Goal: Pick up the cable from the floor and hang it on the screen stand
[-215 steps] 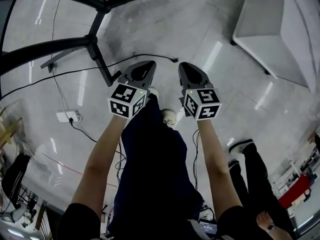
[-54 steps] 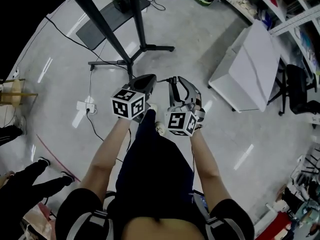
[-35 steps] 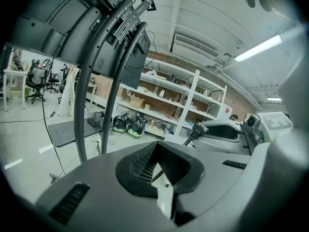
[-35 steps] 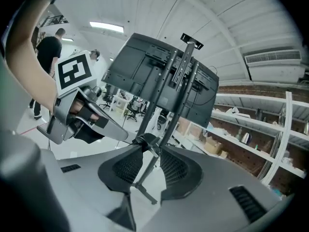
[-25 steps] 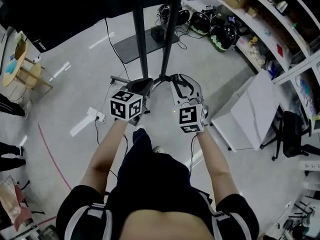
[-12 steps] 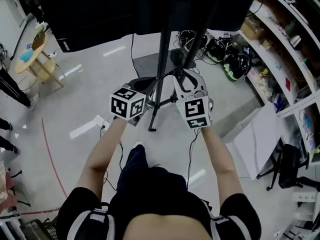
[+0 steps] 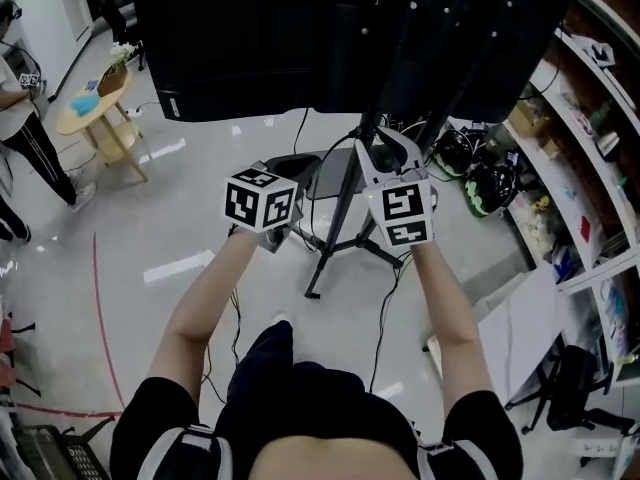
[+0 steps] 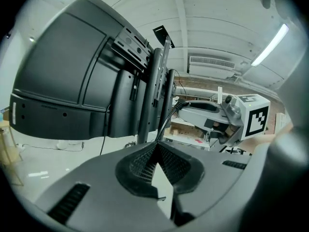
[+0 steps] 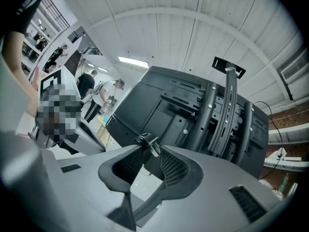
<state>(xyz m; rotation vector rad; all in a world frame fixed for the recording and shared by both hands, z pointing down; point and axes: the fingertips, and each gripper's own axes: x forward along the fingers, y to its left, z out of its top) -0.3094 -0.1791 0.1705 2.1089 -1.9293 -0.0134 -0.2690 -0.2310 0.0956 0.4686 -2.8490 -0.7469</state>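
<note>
A thin black cable (image 8: 166, 122) stretches between my two grippers. My left gripper (image 8: 155, 146) is shut on it, and the cable leaves its tips and rises to the right gripper (image 8: 181, 103). In the right gripper view, my right gripper (image 9: 147, 146) is shut on the cable's plug end (image 9: 145, 141). The head view has both grippers held up side by side, the right gripper (image 7: 383, 150) close against the screen stand's pole (image 7: 345, 203), just under the big black screen (image 7: 270, 38). The stand's mounting rails (image 9: 227, 115) rise right ahead of the right gripper's jaws.
The stand's legs (image 7: 325, 268) spread over the floor below my hands. A round wooden side table (image 7: 100, 108) and a person (image 7: 25, 138) are at the left. Shelves (image 7: 590, 148) and dark bags (image 7: 480, 183) line the right, with a white table (image 7: 520, 338) nearer.
Both grippers have risen from near the floor, holding the cable, to the height of the stand's pole. The view has tilted up, and the screen's back now fills the top.
</note>
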